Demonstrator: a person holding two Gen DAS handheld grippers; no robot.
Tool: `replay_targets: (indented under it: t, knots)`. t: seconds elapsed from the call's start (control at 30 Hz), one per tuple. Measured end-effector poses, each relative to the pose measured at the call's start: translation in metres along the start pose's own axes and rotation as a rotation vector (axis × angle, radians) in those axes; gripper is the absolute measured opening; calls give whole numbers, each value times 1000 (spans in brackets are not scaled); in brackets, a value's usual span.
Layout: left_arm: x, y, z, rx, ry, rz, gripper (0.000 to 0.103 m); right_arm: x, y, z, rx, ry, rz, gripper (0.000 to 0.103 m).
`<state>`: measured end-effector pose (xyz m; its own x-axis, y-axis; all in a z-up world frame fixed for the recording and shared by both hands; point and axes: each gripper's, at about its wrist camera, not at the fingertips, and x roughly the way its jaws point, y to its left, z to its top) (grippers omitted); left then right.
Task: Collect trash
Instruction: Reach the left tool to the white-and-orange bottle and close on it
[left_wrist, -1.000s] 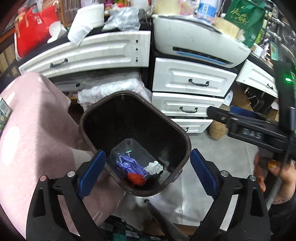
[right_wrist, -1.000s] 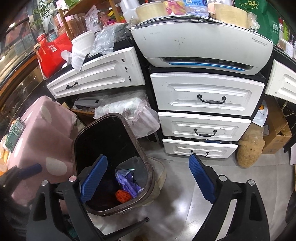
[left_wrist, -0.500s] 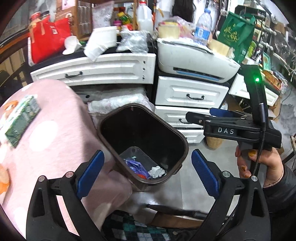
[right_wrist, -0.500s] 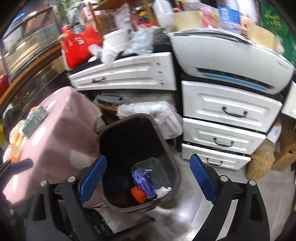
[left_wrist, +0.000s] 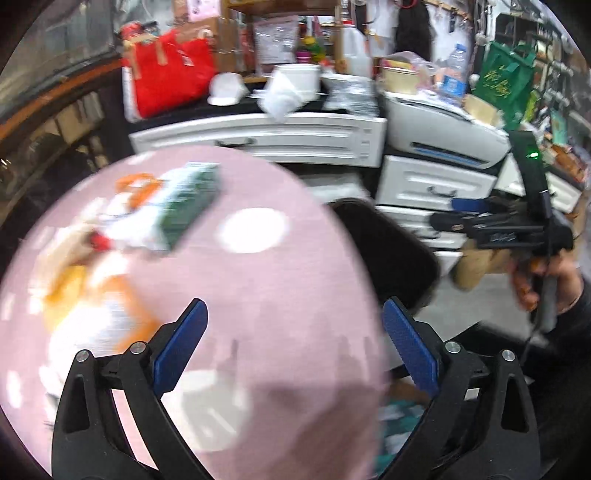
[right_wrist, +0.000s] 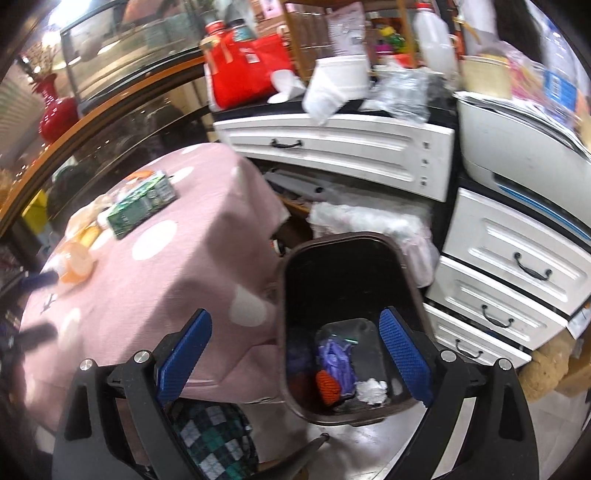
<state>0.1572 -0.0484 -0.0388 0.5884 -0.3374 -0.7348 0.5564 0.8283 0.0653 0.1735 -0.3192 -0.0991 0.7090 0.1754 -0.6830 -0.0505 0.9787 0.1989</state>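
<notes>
**A:** Where is the trash that needs collecting?

**B:** On the pink spotted tablecloth (right_wrist: 177, 280). In the right wrist view the pile sits in the left middle of the frame: a green carton (right_wrist: 142, 206) lying on its side, and just beside it, lower left, an orange-tinted plastic cup (right_wrist: 75, 264) among some pale wrappers. The brown bin (right_wrist: 351, 325) stands on the floor at lower centre, close against the table's edge, with purple, orange and white scraps already at its bottom.

**A:** And the grippers?

**B:** The left gripper (left_wrist: 293, 347) is spread wide over the cloth with nothing between its blue pads. The right gripper (right_wrist: 295, 354) is equally wide and empty, hanging above the bin's mouth.

**A:** How would the carton handle?

**B:** My guess is light and thin-walled cardboard, probably hollow or near empty. It should give under a hard squeeze, so a modest closing force is enough. I would take it across its narrow width near the middle, where the flat faces meet the pads squarely.

**A:** The cup and wrappers?

**B:** The cup looks like thin, slick plastic; pinching one wall at the rim seems safer than spanning it. The wrappers are too blurred in the left wrist view to judge, though they appear soft and crumpled.
</notes>
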Motion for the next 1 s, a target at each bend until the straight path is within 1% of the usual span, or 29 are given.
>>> replay_targets:
  t: [0.07,0.17,0.27,0.3,0.37,0.43,0.5,0.57,0.7,0.8,0.83,0.87,0.9,1.0]
  knots:
    - [-9,25,-5,25,14,38,94,2,10,3,-19,7,24,91]
    - [-11,57,-9,55,48,87,94,6,24,8,-53,19,52,91]
    - [-5,83,-11,91,112,81,94,10,37,12,-70,31,86,91]
    - [0,91,-12,120,143,77,94,11,42,14,-75,33,96,91]
    - [9,98,-16,168,185,80,94,14,51,16,-89,36,107,91]
    - [18,103,-18,238,204,107,94,14,60,17,-106,37,111,91]
    - [27,109,-19,275,236,123,94,15,66,18,-124,41,118,91]
    - [36,116,-17,292,262,136,94,19,71,19,-138,50,119,91]
    - [48,126,-13,289,289,125,94,27,81,23,-150,68,133,91]
    - [53,127,-11,284,286,119,94,33,92,30,-175,67,144,91]
    - [55,127,-10,284,283,121,89,36,96,33,-184,66,147,91]
    - [56,127,-10,283,279,126,82,38,99,36,-191,67,153,91]
    - [57,128,-10,277,278,135,77,41,103,38,-198,70,162,91]
    - [58,130,-9,255,264,135,72,53,117,49,-241,89,188,91]
